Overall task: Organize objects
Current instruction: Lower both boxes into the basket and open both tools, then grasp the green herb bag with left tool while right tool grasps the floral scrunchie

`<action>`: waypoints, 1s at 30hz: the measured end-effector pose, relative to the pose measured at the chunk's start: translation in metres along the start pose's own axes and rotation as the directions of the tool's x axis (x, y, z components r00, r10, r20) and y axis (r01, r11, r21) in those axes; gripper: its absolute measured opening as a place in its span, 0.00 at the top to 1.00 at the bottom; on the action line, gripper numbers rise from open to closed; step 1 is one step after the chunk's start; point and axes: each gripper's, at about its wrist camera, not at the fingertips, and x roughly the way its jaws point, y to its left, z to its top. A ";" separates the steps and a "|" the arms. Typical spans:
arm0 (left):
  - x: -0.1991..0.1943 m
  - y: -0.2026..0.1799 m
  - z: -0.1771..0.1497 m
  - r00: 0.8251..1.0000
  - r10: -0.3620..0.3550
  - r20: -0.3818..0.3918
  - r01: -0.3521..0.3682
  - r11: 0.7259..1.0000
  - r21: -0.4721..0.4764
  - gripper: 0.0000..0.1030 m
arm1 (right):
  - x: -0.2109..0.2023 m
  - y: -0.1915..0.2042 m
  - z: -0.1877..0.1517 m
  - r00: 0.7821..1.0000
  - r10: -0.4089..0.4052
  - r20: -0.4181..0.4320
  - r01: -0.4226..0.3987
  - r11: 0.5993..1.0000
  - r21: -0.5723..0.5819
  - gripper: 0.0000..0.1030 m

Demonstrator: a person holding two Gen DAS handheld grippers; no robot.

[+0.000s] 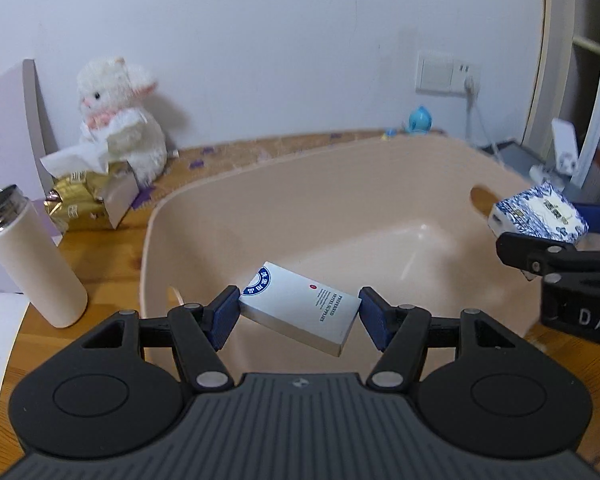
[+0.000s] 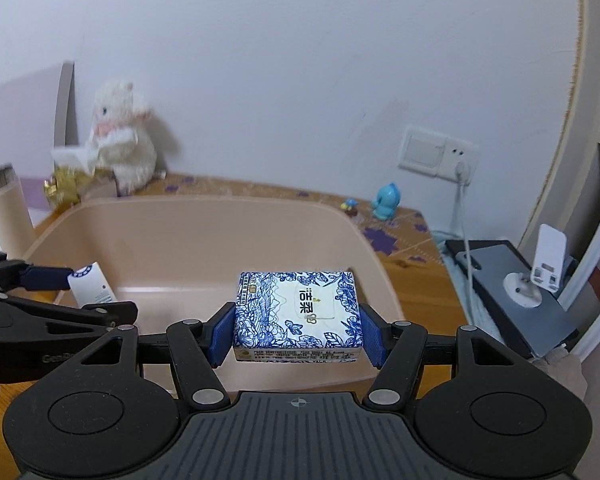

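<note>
Jaws of the left gripper (image 1: 298,316) are clamped on a white box (image 1: 300,312) with a blue round logo, tilted, held over the near edge of the pink tub (image 1: 228,200). Over at three o'clock in the left wrist view, the right gripper (image 2: 298,330) has its jaws closed against both sides of a blue-and-white floral tissue pack (image 2: 298,312), level, above the tub's near right part. The tub's floor looks bare under both loads. Around it on the wooden table (image 1: 96,248): a cream bottle (image 1: 32,260) with a steel neck stands upright at nine o'clock, just beside the tub; behind it a gold packet (image 1: 80,200) and a white plush rabbit (image 1: 120,116) at ten o'clock. A small blue toy (image 2: 386,200) sits at one o'clock near the wall socket (image 2: 440,152).
</note>
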 end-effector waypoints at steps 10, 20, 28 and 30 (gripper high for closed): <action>0.001 -0.007 0.000 1.000 0.022 -0.019 -0.021 0.999 0.024 0.28 | 0.012 0.000 -0.008 0.999 -0.001 -0.045 0.000 1.000 -0.015 0.32; -0.056 -0.007 0.003 0.997 0.050 0.062 -0.051 0.999 0.018 0.09 | -0.042 -0.036 -0.011 1.000 0.005 0.022 -0.006 1.000 0.021 0.17; -0.089 -0.015 -0.022 0.998 0.024 0.066 -0.025 1.000 0.014 0.08 | -0.073 -0.051 -0.039 1.000 -0.010 0.011 0.011 0.999 -0.035 0.14; -0.094 -0.016 -0.033 0.999 0.013 0.051 -0.013 1.000 -0.002 0.08 | -0.077 -0.055 -0.049 1.000 -0.016 0.004 0.016 0.999 -0.044 0.13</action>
